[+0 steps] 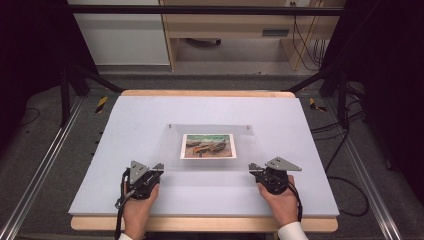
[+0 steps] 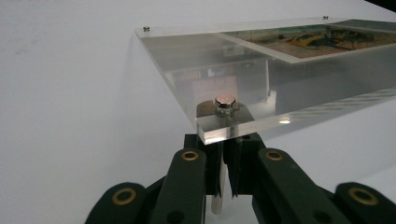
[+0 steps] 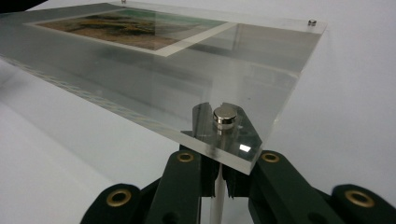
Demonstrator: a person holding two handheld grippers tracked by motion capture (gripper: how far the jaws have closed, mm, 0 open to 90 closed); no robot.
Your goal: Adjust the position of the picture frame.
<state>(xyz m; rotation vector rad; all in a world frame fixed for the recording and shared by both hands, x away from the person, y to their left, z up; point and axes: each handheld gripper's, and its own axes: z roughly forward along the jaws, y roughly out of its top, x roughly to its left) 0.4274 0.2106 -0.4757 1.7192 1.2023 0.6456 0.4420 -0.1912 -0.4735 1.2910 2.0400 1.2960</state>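
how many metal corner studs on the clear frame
4. Far-left stud, far-right stud, near-left stud above the left gripper, near-right stud above the right gripper.

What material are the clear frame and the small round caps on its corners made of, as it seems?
The clear frame looks like glossy acrylic: fully transparent, with a thick polished edge that catches reflections; glass is less likely. The round caps look like polished metal, silvery with mirror-like highlights. The picture inside looks like matte printed paper.

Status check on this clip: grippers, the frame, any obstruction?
Left gripper and right gripper each at a near corner of the clear acrylic frame; fingers nearly shut beneath the corner studs. Picture inside, face up. Nothing in the way.
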